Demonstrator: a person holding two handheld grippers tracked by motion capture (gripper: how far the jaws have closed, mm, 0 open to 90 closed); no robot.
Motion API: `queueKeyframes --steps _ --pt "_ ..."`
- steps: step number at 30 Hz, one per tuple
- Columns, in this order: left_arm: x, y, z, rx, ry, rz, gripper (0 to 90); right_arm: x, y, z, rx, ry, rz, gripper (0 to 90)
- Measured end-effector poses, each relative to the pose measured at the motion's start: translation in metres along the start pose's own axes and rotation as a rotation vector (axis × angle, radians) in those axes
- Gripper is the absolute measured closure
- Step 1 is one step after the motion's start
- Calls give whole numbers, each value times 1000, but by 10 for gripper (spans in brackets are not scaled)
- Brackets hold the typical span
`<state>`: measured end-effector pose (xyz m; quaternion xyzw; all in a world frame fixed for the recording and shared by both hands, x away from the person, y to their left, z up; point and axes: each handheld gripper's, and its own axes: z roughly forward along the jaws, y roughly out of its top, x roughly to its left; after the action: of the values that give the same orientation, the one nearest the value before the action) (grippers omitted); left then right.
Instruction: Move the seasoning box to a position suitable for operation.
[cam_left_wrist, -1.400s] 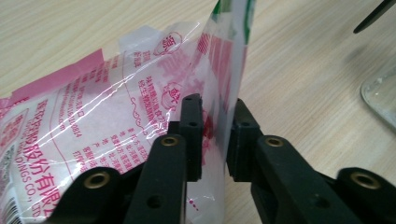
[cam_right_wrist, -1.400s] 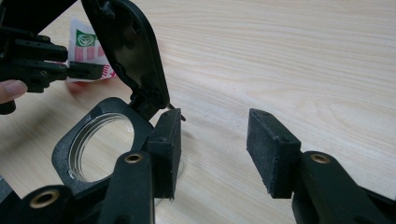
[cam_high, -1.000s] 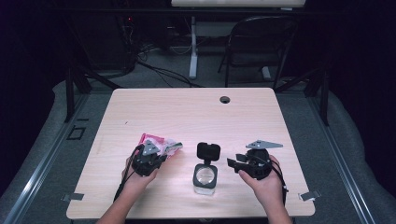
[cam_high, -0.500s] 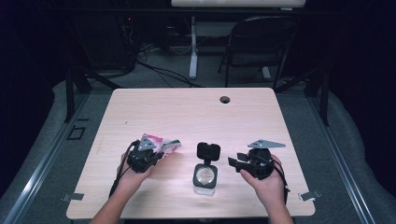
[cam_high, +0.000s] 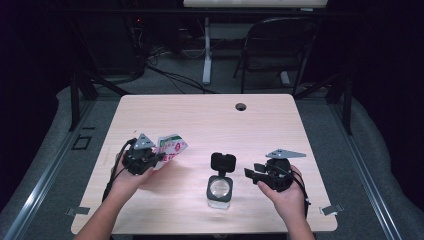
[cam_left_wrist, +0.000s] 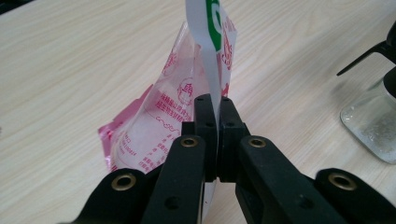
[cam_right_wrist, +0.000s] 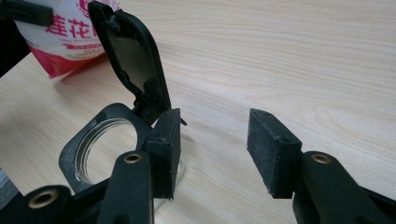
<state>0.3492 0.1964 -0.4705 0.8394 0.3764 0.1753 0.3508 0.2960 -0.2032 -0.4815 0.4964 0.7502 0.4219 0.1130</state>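
Observation:
A pink-and-white printed plastic bag is pinched by its edge in my left gripper, on the table's left side. In the left gripper view the bag rises from between the shut jaws. A clear glass jar with a black flip lid standing open sits at the front centre. My right gripper is open just right of the jar, holding nothing. In the right gripper view the jar's black rim and raised lid lie left of the open jaws.
The light wooden table has a round cable hole near its far edge. A dark chair and desk legs stand behind the table. Metal brackets sit at the front corners.
My left gripper has shifted slightly left and lifted the bag a little. The right gripper has stayed near the jar, open.

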Motion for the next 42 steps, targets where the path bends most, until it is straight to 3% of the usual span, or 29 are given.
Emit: queueKeyframes --steps 5,10,16,22,34,36,42 --pt "11 11 -17 -26 15 -6 900 -1 0 0 0 2 5 545" --pt "22 32 -47 -59 69 20 900 -1 1 -1 -1 21 13 544" --pt "18 47 -68 -116 34 28 900 -2 1 -1 -7 19 19 544" --pt "0 49 -60 -111 7 67 900 -1 2 -3 -9 20 17 544" --pt "-26 48 -38 -97 -102 94 900 -3 3 -4 -3 29 11 552" --pt "-32 47 -36 -104 -116 99 900 -2 3 -4 -9 17 3 553" --pt "-43 34 -30 -144 -154 87 900 -2 3 -7 -18 56 29 595"
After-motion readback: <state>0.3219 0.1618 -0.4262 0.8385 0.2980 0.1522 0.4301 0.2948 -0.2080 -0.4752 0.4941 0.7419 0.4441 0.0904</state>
